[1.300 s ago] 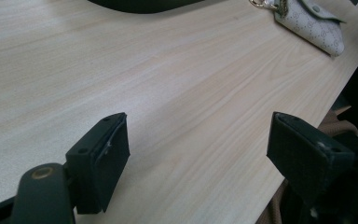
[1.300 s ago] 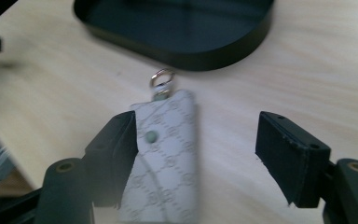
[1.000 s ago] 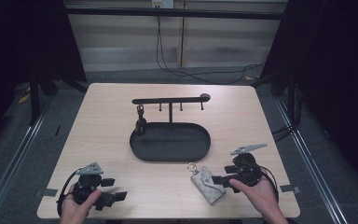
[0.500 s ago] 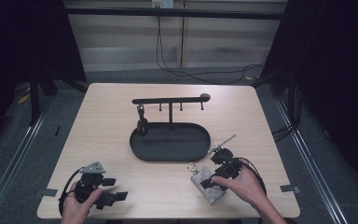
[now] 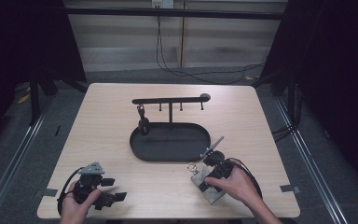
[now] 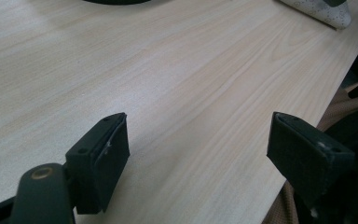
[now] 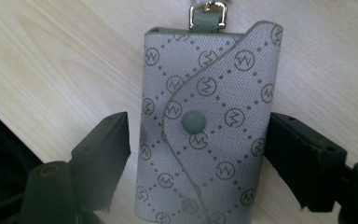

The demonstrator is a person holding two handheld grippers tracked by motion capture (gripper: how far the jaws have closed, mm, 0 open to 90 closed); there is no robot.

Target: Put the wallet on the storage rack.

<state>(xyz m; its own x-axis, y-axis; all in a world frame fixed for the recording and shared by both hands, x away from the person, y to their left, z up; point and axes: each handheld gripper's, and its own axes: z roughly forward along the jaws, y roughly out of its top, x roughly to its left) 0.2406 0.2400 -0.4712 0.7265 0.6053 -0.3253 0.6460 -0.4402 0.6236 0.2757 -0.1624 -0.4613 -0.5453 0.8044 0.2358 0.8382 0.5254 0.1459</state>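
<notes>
Right gripper (image 7: 198, 154) straddles the key pouch (image 7: 205, 126): one black jaw on each long side, small gaps visible, so the jaws are spread around it and not yet pinching. In the high view the right gripper (image 5: 210, 173) sits lower right of centre with the hand over it; the pouch (image 5: 204, 186) lies flat on the table (image 5: 102, 135), just below the right end of the tray (image 5: 170, 142).

Left gripper (image 6: 198, 149) rests at the lower left of the high view (image 5: 103, 191), jaws wide apart over bare wood, holding nothing.

Progress, as judged: early. The pouch is bracketed but not gripped or lifted. Likely left: close on it, raise it, carry it to the rack (image 5: 170, 99) or tray. Destination is a guess from the layout.

Materials and shapes:
- Pouch: grey woven fabric, repeating circled-letter print inside dotted diamond lines; curved flap shut by a round sage-green snap (image 7: 193, 122); green strap with a pale metal clasp (image 7: 208, 14) at the top centre of the right gripper view. Rectangular, soft, flat.
- Table: pale wood-grain laminate, smooth.
- Tray: matte black, oval, shallow rim.
- Rack: thin black bar on a post above the tray, short pegs beneath; a small dark item (image 5: 142, 122) hangs at its left.
- Jaw pads: black, blocky, matte.
</notes>
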